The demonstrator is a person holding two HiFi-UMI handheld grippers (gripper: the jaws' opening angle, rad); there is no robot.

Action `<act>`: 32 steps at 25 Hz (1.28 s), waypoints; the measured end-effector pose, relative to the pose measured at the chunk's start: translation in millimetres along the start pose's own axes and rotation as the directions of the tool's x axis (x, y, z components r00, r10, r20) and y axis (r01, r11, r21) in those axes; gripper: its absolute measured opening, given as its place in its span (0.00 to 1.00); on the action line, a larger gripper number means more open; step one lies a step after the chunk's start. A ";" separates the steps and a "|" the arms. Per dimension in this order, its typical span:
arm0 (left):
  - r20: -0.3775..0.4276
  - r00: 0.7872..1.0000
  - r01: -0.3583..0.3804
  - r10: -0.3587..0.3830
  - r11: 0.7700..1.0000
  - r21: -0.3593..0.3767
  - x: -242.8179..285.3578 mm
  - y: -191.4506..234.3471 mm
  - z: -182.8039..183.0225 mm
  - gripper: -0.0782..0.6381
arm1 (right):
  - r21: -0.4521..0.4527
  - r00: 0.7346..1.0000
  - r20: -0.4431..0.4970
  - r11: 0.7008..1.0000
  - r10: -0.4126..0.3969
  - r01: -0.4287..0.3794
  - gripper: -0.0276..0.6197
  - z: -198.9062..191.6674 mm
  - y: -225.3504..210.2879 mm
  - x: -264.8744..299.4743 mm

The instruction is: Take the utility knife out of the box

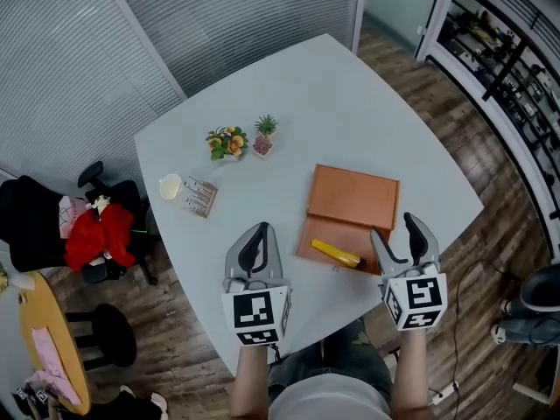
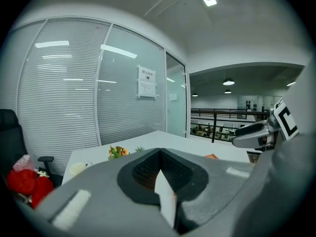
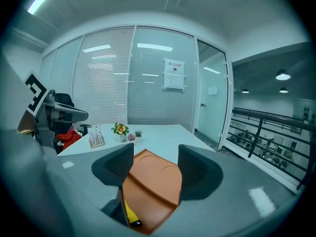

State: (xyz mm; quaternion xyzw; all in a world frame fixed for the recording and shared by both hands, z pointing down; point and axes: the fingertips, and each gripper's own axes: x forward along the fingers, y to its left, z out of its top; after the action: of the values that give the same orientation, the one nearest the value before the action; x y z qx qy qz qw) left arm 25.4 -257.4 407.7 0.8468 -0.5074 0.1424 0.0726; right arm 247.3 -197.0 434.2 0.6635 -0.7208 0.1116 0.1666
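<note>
At the far left, well off the job, a small cream round object [image 1: 170, 185] and a little card stand [image 1: 200, 196] sit on the pale table [image 1: 350, 103], with two small potted plants [image 1: 243, 139] further in. The left gripper [image 1: 254, 236] hangs over the table's near edge, well apart from the box. Its own view shows its jaws brought together at the tips, with nothing gripped between them. It has no part in the work at this moment. To its right lies the orange box [image 1: 354, 198], open, with the lid folded back flat towards the far side and the shallow tray nearer the person. The yellow utility knife [image 1: 336, 253] lies slantwise in that tray, close to its near edge, its dark end pointing to the right. It is not yet out. The right gripper [image 1: 398, 234] hovers at the near right corner of the box, just beside the knife's dark end and not touching it. In the right gripper view its jaws stand wide apart and empty, framing the box, with the knife low between them. By my reading this is the approach, before any grasp. The next move likely falls to the right gripper. It should come down and a little to the left until its open jaws straddle the yellow handle across its narrow width. Then it closes firmly and lifts straight up, clear of the tray's low rim. The box looks light, so it may shift or drag along if the jaws catch its edge.
</note>
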 end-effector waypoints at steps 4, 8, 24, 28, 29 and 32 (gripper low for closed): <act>-0.031 1.000 -0.007 0.006 1.000 -0.022 8.3 -2.5 -11.7 0.11 | -0.016 0.999 -0.029 0.999 0.036 -0.037 0.52 -7.2 0.6 15.6; -0.073 0.997 -0.020 0.017 0.999 -0.041 14.1 -2.6 -25.7 0.11 | -0.021 0.994 -0.068 0.996 0.083 -0.084 0.51 -19.4 6.5 29.8; -0.185 0.979 -0.098 0.081 0.992 -0.081 23.5 7.9 -80.8 0.11 | -0.100 0.889 -0.305 0.917 0.342 -0.387 0.49 -99.8 60.5 64.1; -0.207 0.975 -0.105 0.084 0.990 -0.095 23.0 8.2 -92.8 0.11 | -0.103 0.847 -0.372 0.890 0.379 -0.444 0.49 -120.6 71.8 65.7; -0.214 0.973 -0.108 0.085 0.989 -0.099 23.3 8.8 -95.9 0.11 | -0.103 0.837 -0.387 0.883 0.387 -0.457 0.48 -126.5 73.7 66.3; -0.233 0.969 -0.114 0.087 0.988 -0.104 25.1 11.3 -105.6 0.11 | -0.104 0.802 -0.430 0.860 0.414 -0.499 0.48 -143.6 78.6 69.3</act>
State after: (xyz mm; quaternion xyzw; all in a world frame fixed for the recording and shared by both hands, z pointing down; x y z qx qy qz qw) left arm 8.9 -255.5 515.6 0.7924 -0.5455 0.2120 0.1723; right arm 178.0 -198.5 597.9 0.4114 -0.8190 0.2019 0.3454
